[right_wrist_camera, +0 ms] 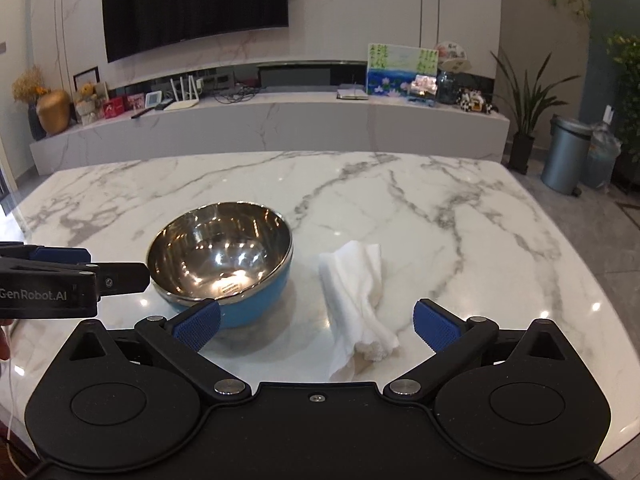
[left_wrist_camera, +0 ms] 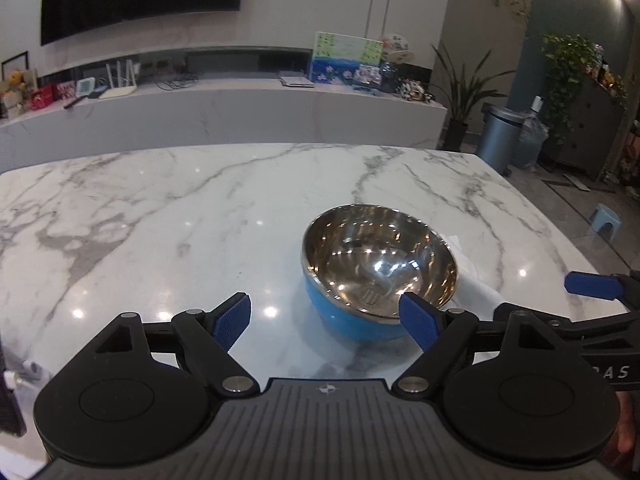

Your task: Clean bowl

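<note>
On the marble table [right_wrist_camera: 440, 208]: one bowl [right_wrist_camera: 220, 256], one white cloth [right_wrist_camera: 356, 292]; both tools, left [left_wrist_camera: 326, 322] and right [right_wrist_camera: 316, 324], gape wide, empty.

A white marble table [right_wrist_camera: 400, 200] with grey veins fills the foreground, ceiling lights glinting on it. Behind runs a long marble ledge [right_wrist_camera: 280, 120] (cluttered with a router, cards, a painting) under a dark TV [right_wrist_camera: 196, 4]. To the right stand a potted plant [right_wrist_camera: 524, 112] and a grey bin [right_wrist_camera: 566, 156] on grey floor.
</note>
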### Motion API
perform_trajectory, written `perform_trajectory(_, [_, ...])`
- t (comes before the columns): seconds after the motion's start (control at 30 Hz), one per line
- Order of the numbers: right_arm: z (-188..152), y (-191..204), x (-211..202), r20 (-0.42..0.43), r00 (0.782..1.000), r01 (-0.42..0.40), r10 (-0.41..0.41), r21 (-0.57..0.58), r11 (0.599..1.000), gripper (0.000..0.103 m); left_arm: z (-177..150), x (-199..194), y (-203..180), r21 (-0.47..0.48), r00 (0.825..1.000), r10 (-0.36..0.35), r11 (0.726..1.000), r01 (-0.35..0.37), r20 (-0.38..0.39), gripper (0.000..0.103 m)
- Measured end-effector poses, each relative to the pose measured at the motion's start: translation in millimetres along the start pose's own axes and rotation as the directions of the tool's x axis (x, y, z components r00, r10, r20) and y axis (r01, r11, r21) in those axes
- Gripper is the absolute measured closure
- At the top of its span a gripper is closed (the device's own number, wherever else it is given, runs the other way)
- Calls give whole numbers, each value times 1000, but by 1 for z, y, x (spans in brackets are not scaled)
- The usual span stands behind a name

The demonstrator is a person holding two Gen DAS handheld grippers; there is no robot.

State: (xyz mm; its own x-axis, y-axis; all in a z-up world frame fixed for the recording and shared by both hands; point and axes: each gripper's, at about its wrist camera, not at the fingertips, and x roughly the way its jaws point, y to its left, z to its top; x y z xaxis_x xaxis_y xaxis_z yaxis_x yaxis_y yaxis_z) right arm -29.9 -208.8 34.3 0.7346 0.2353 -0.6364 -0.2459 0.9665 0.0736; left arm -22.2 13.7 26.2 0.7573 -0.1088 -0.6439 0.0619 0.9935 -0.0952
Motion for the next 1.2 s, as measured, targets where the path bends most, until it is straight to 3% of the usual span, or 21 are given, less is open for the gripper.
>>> perform_trajectory(0.2, [-4,-2,8,-19,1000,12,-12,18,1000,1,-6,5,-9,41,999,49,998,-49,-13,22])
perform_trajectory(0.43, [-8,-6,16,-46,999,14,-12,50,999,1,-12,12,-9,9,995,71,997,-71,-66,22])
perform_trajectory(0.83, [-13,-5,17,-45,999,16,-14,58,998,1,-13,15,-6,-15,992,54,998,-56,-115,22])
perform_trajectory(1.2, [-13,-5,19,-56,998,17,-14,52,999,1,-15,19,-12,17,992,53,999,-52,-113,22])
